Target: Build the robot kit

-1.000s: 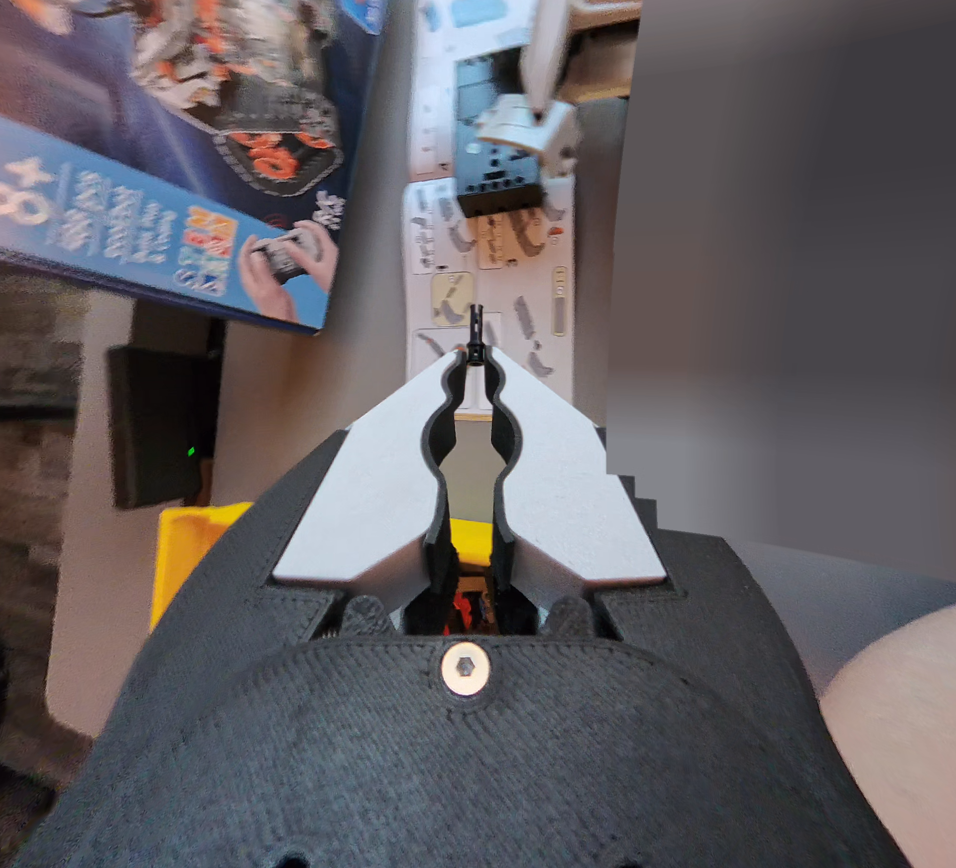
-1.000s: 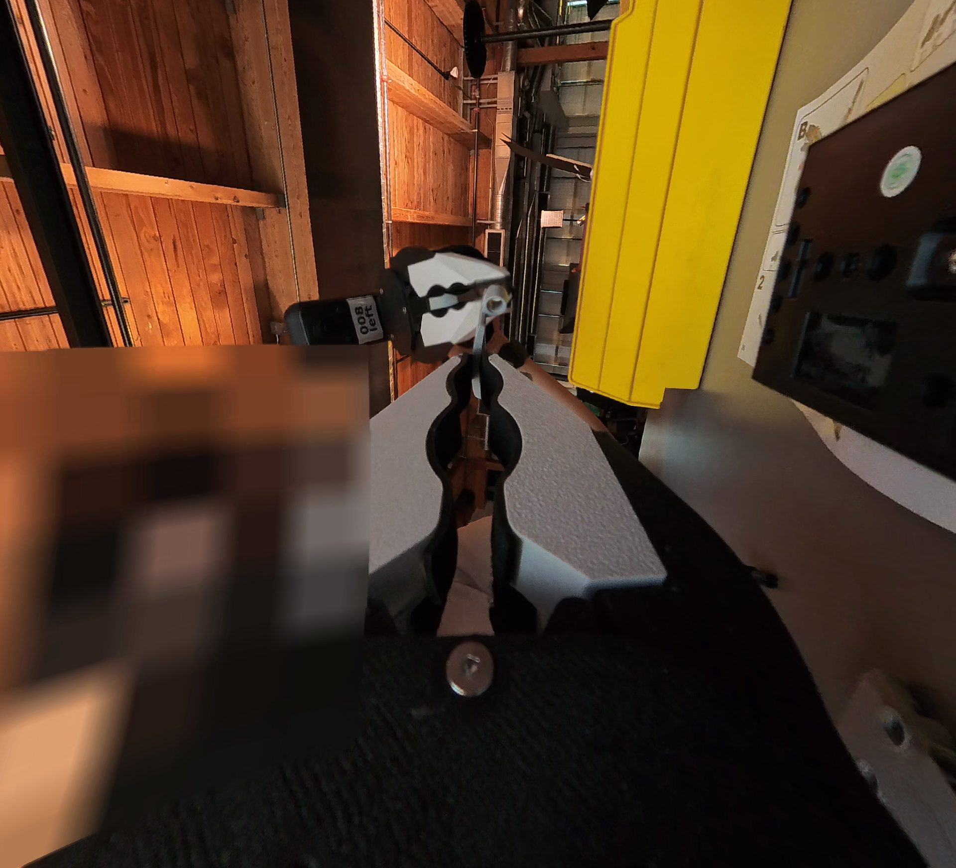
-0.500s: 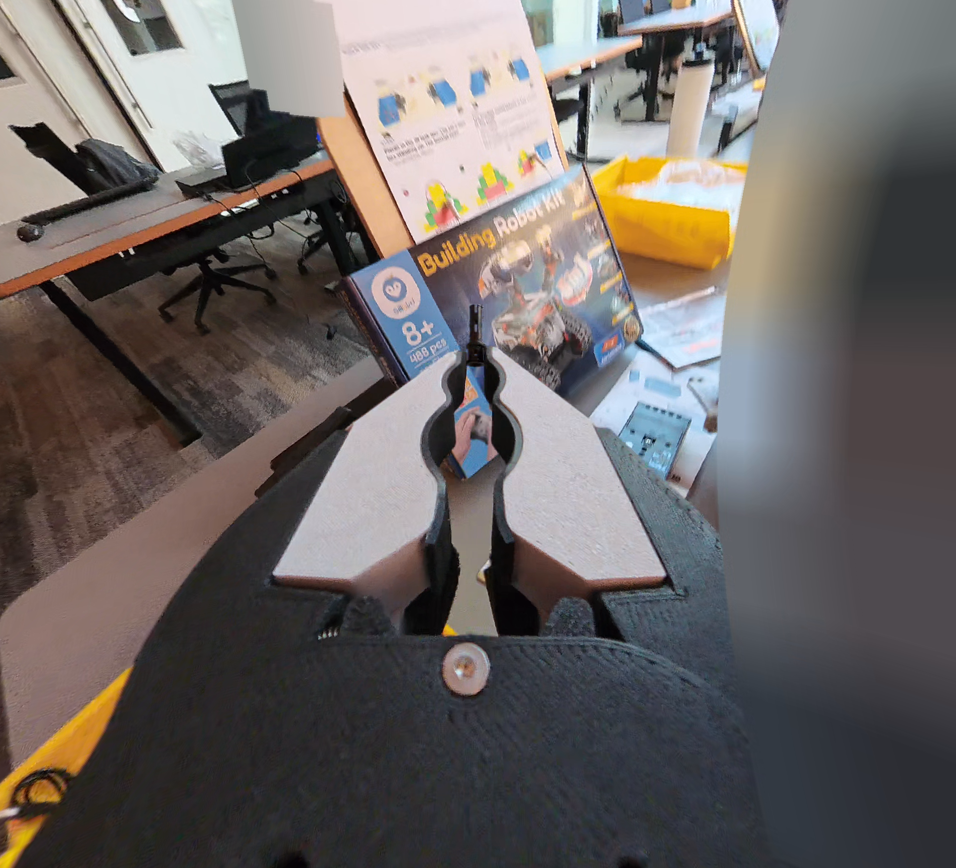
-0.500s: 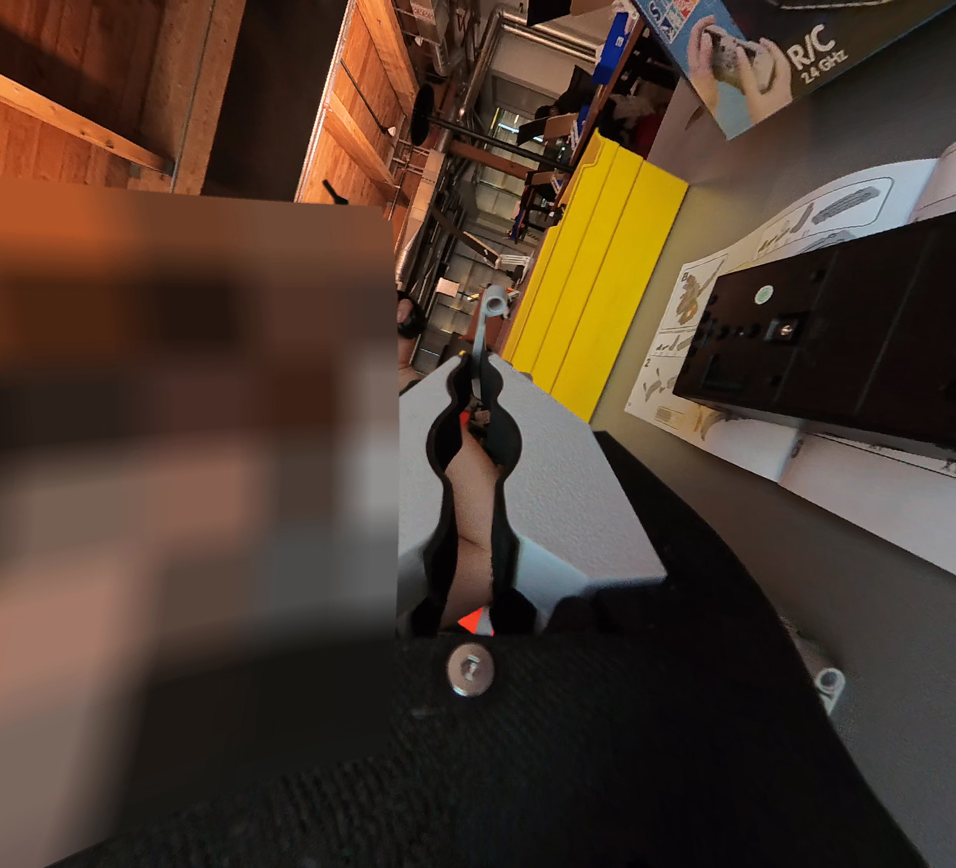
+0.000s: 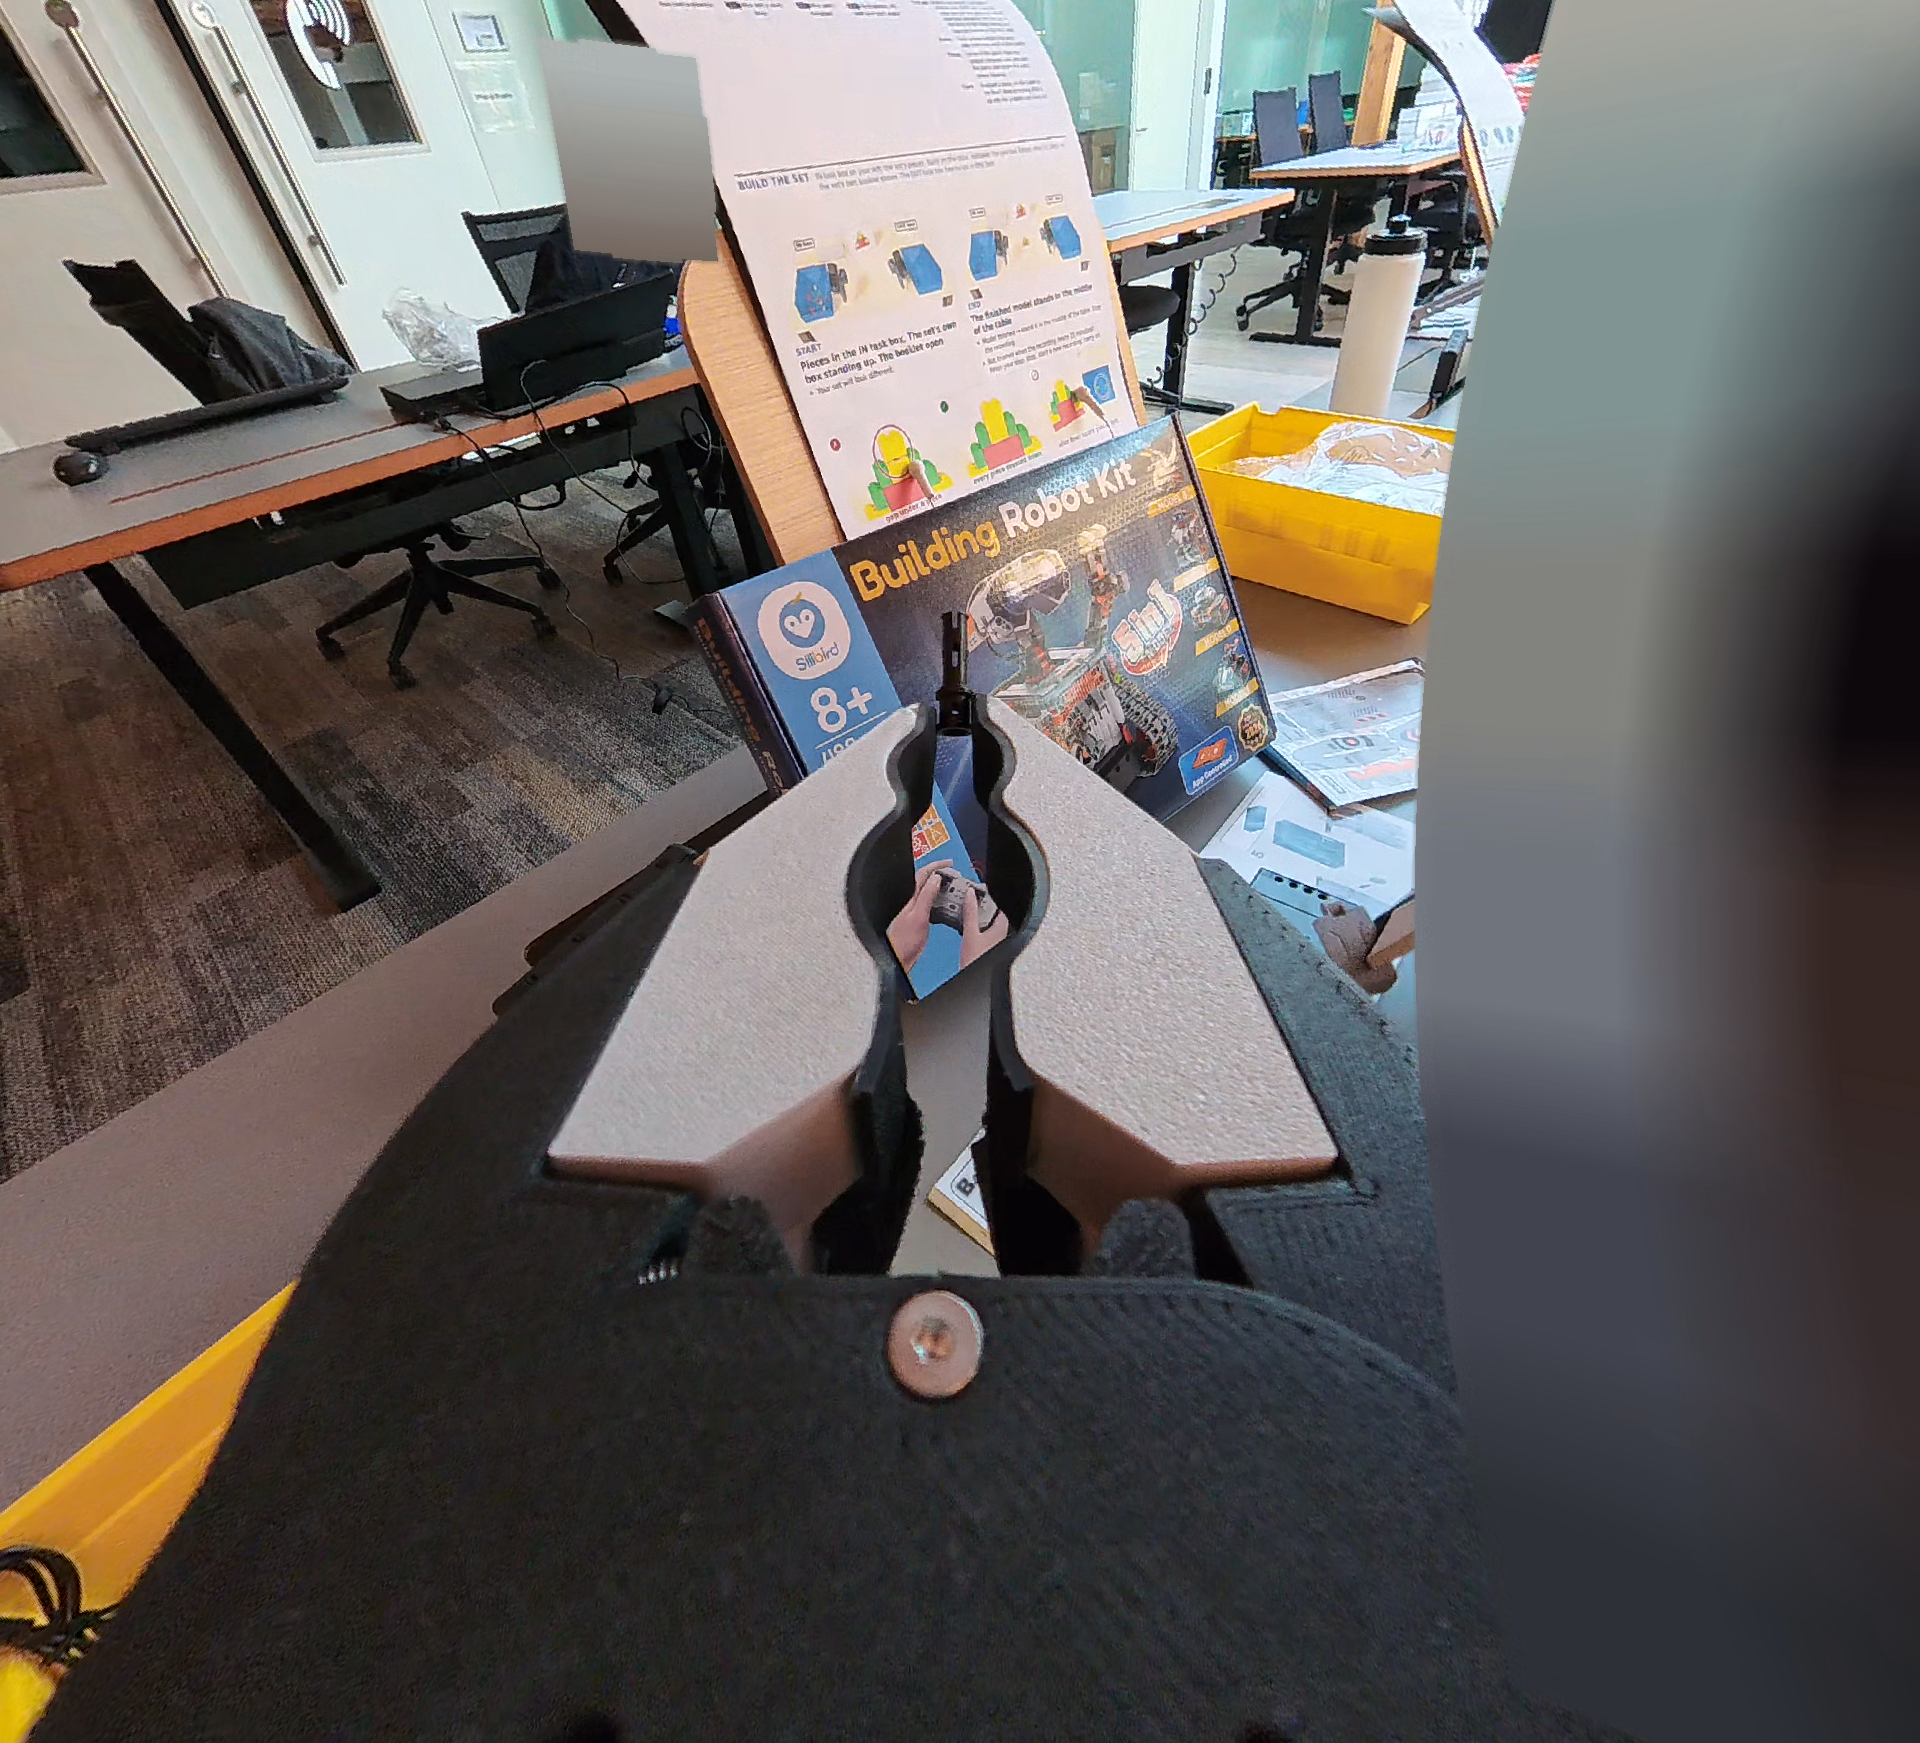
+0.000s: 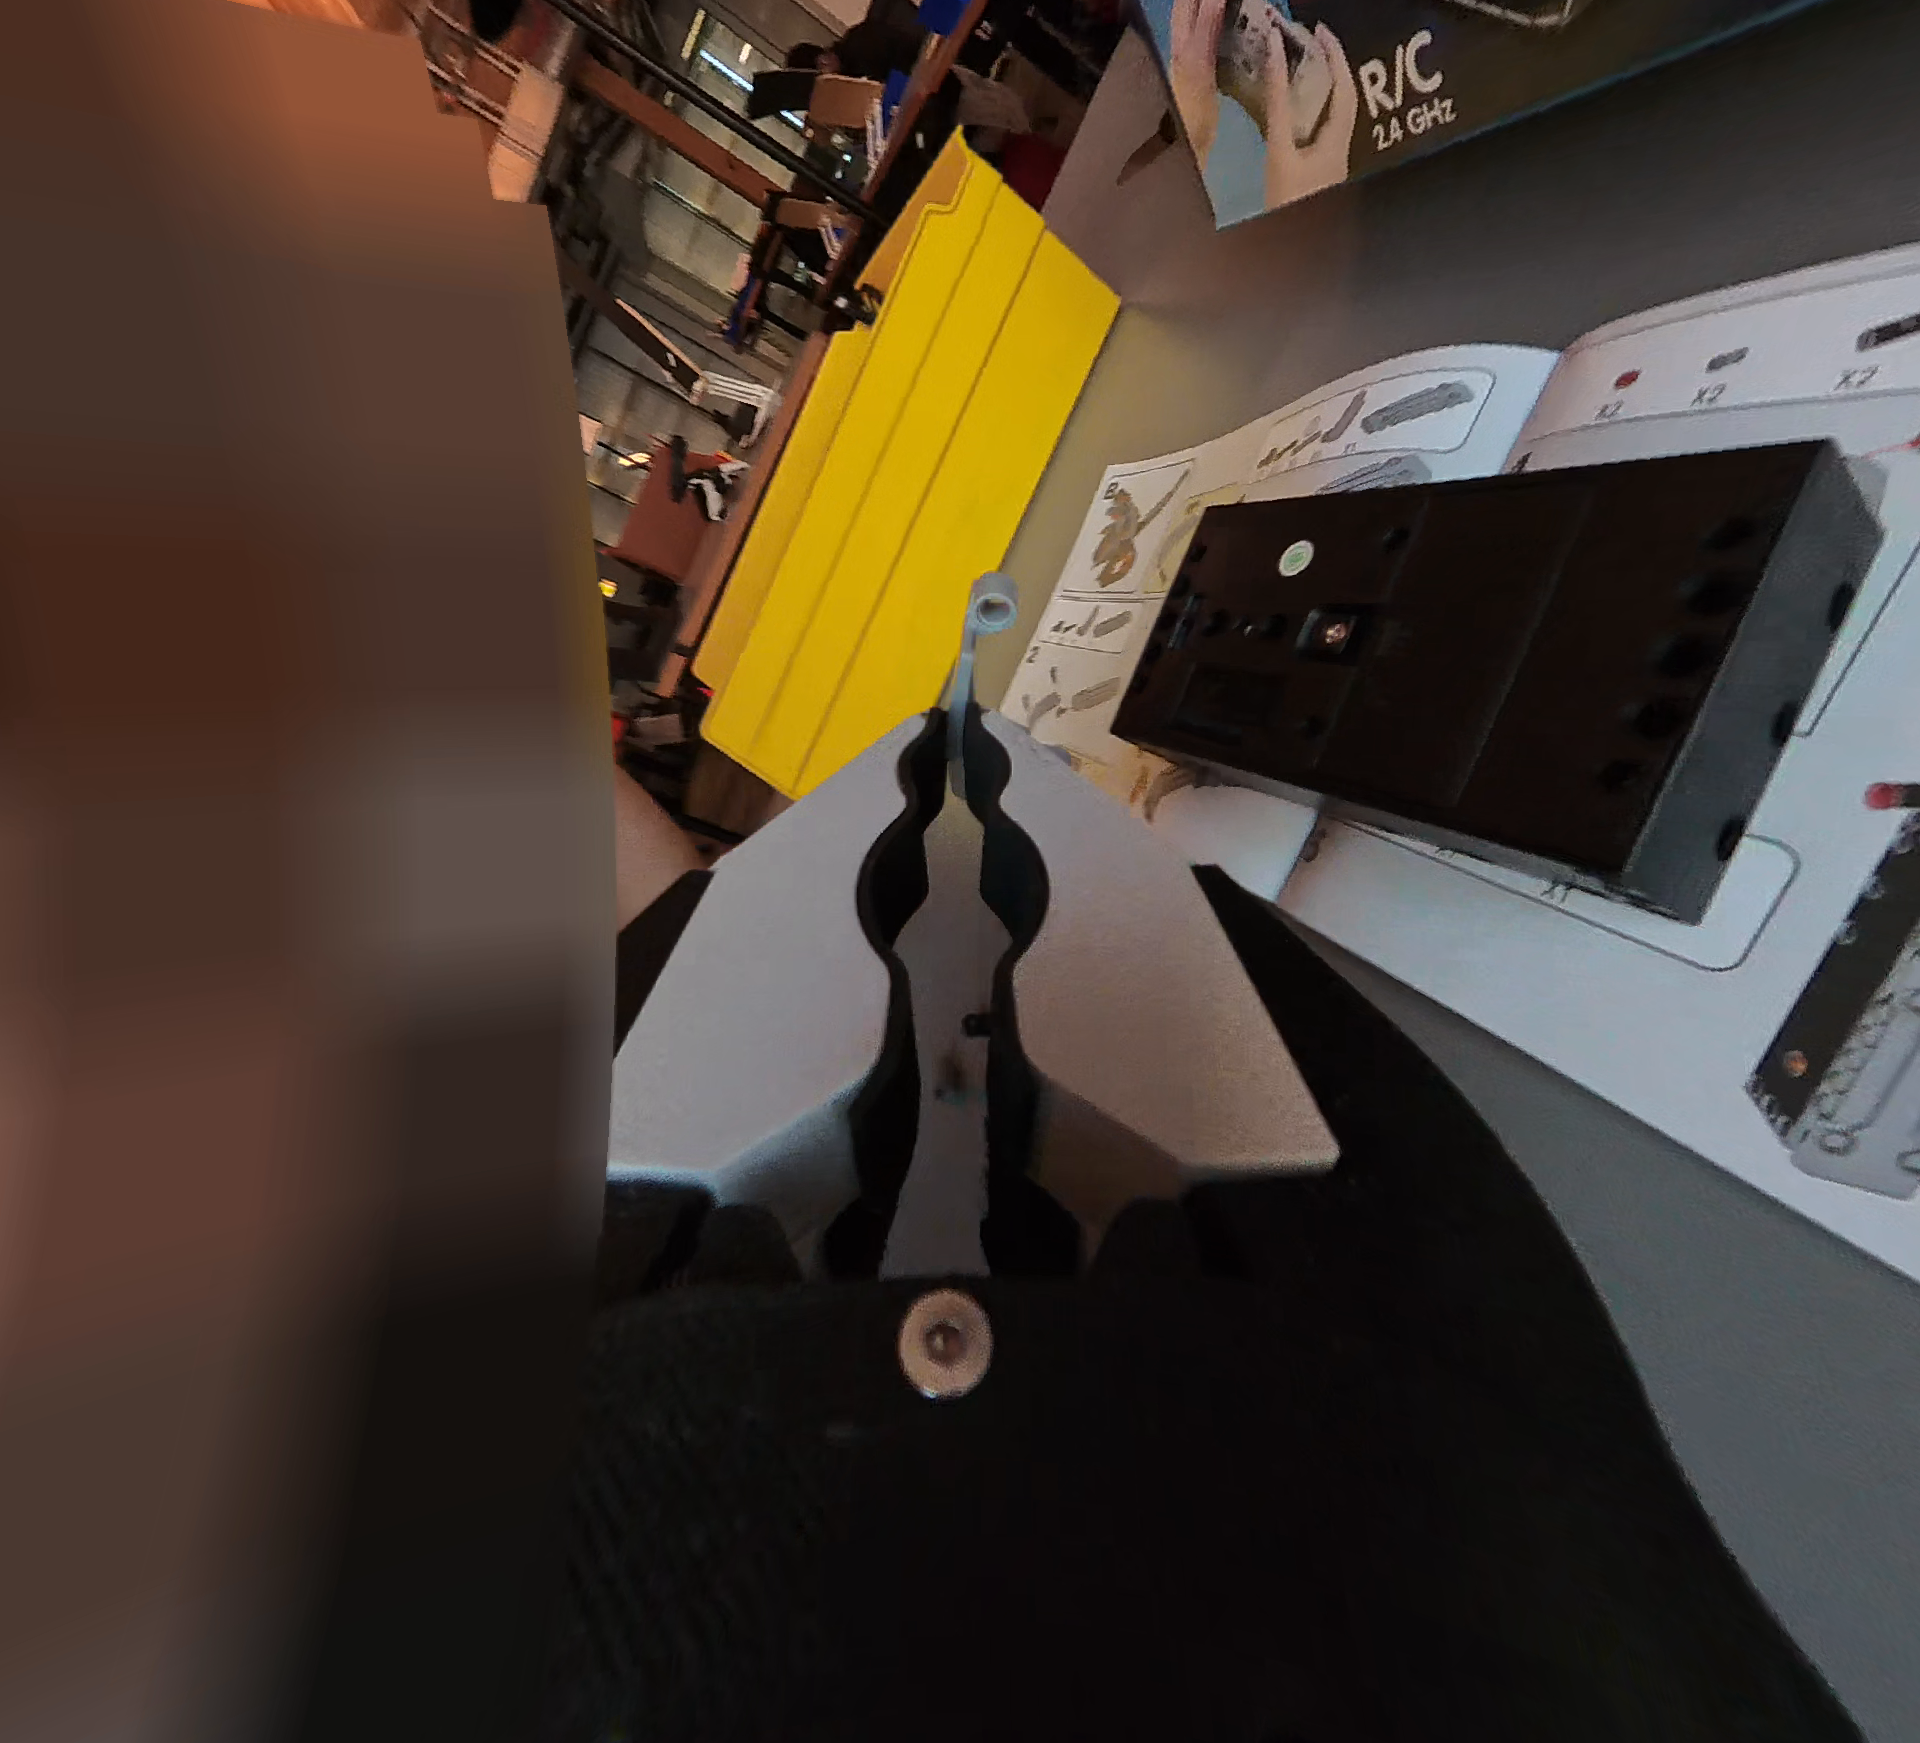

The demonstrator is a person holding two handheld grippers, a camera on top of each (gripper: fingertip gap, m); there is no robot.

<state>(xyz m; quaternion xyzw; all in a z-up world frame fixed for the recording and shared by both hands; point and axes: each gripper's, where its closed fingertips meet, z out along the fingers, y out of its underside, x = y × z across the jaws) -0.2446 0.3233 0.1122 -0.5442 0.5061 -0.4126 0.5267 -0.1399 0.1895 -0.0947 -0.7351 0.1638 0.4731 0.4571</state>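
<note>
My left gripper (image 5: 954,719) is shut on a small black pin (image 5: 952,659) that sticks up past its tips, held above the table in front of a blue toy kit box (image 5: 997,644). My right gripper (image 6: 961,725) is shut on a thin grey beam piece (image 6: 982,644) with a round hole at its far end. It hangs tilted over the grey table, left of a black battery block (image 6: 1496,665) that lies on an open instruction booklet (image 6: 1351,904). The same box shows at the top of the right wrist view (image 6: 1475,0).
A yellow bin (image 6: 904,488) stands left of the booklet; another yellow bin (image 5: 1320,498) with plastic bags sits behind the box. A tilted board with a printed sheet (image 5: 883,218) stands behind the box. Loose paper sheets (image 5: 1340,737) lie on the table. A grey part (image 6: 1849,1070) lies at the right edge.
My left gripper swung up from looking down at the table to looking across the room, pin still held. My right gripper turned toward the table and the battery block, beam still held.
</note>
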